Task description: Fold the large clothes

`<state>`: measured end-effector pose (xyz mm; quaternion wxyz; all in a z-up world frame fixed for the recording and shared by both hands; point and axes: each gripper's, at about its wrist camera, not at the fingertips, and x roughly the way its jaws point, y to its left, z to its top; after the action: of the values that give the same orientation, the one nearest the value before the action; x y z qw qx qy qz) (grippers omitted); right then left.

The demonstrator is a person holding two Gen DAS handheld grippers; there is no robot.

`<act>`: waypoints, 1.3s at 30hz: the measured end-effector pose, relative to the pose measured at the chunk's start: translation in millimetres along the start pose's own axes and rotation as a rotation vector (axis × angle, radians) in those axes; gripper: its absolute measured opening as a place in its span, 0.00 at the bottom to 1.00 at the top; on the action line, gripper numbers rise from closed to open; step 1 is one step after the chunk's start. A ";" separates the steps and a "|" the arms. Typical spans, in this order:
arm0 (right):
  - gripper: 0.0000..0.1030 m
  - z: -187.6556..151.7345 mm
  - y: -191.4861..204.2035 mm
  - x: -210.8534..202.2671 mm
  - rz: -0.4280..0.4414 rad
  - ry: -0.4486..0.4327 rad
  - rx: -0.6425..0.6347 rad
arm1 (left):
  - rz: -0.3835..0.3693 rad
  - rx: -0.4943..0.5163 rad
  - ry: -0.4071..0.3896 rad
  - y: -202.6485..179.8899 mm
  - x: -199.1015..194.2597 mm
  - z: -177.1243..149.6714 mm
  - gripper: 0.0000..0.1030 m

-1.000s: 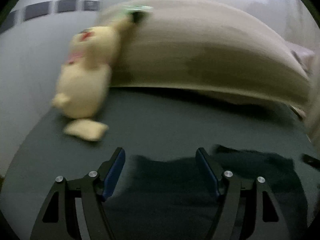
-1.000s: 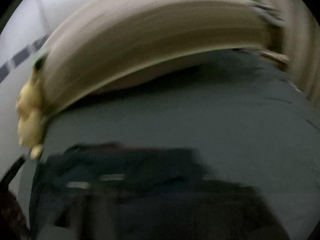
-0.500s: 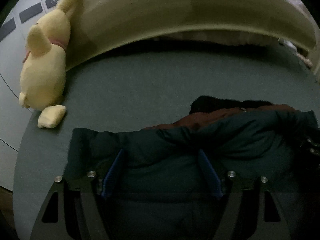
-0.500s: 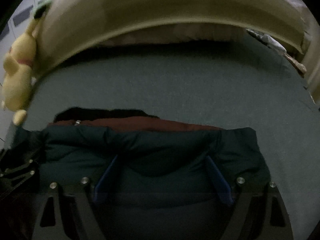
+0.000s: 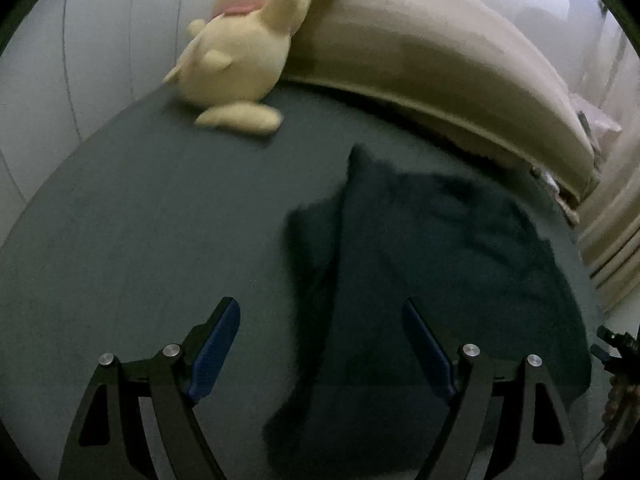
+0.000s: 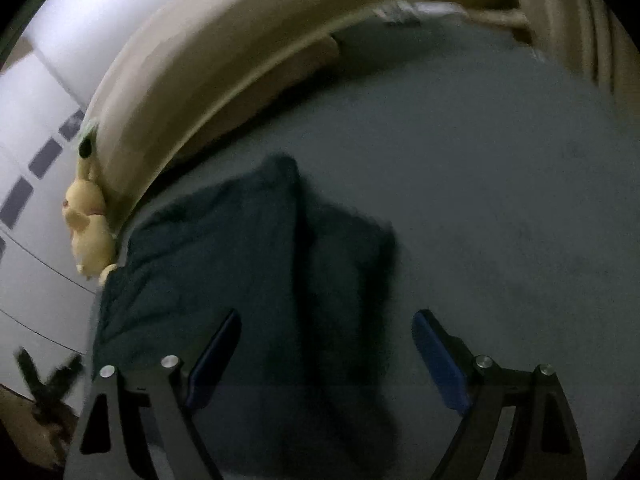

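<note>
In the left wrist view, the left tool [image 5: 322,344] hangs with its blue-padded fingers [image 5: 214,346] spread wide and nothing between them. The dark jacket [image 5: 432,280] lies flat on the grey-green bed [image 5: 152,208], its left edge passing under the gap between the fingers and most of its bulk spreading out to the right. In the right wrist view, the right tool [image 6: 326,354] is likewise wide open and holds nothing; the jacket [image 6: 224,264] lies below and ahead of it, mostly to its left, with a darker fold running up the middle. Beyond the jacket, a yellow plush toy [image 5: 244,48] leans against the beige headboard [image 5: 440,60] at the bed's far end.
</note>
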<state>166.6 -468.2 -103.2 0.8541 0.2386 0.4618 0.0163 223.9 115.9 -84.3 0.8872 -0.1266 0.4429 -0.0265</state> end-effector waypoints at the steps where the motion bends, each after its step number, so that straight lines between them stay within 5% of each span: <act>1: 0.87 -8.9 -4.2 4.7 0.009 0.029 0.013 | 0.005 0.016 0.012 -2.0 0.0 -8.3 0.81; 3: 0.87 -13.4 -2.0 16.0 0.021 0.058 0.006 | 0.014 0.031 0.032 -9.5 2.9 -17.4 0.81; 6: 0.47 -17.0 1.9 34.6 0.026 0.140 -0.004 | 0.097 0.095 0.051 -25.9 13.5 -22.6 0.81; 8: 0.46 -21.3 9.8 31.5 -0.008 0.124 -0.004 | 0.099 0.113 0.052 -28.9 11.8 -24.0 0.81; 10: 0.50 -23.1 20.8 19.2 -0.023 0.091 -0.029 | 0.094 0.120 0.044 -26.7 5.7 -24.8 0.81; 11: 0.59 -22.4 22.0 15.6 -0.019 0.086 -0.030 | 0.092 0.121 0.039 -26.9 3.3 -23.9 0.81; 12: 0.79 -23.5 22.9 10.8 -0.007 0.080 -0.025 | 0.091 0.123 0.033 -27.6 -0.3 -23.4 0.81; 13: 0.82 -24.9 23.3 5.9 -0.009 0.066 -0.021 | 0.089 0.129 0.030 -23.9 3.8 -20.8 0.81; 21: 0.82 -26.5 7.4 -24.9 0.023 0.020 0.035 | 0.086 0.147 0.006 -22.7 -11.3 -19.6 0.81; 25: 0.88 -24.0 -16.0 -31.4 0.074 0.025 0.067 | -0.035 0.085 0.040 -3.7 -7.8 -11.0 0.81; 32: 0.90 2.9 -54.7 -15.4 0.199 0.064 0.215 | -0.374 -0.244 0.186 61.6 41.1 21.9 0.81; 39: 0.90 23.4 -39.8 42.5 0.289 0.204 0.201 | -0.465 -0.260 0.319 53.8 93.8 31.2 0.81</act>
<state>201.9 -502.1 -142.5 0.7635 0.3837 0.5062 0.1165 302.0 159.1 -152.8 0.7530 -0.3314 0.5352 -0.1915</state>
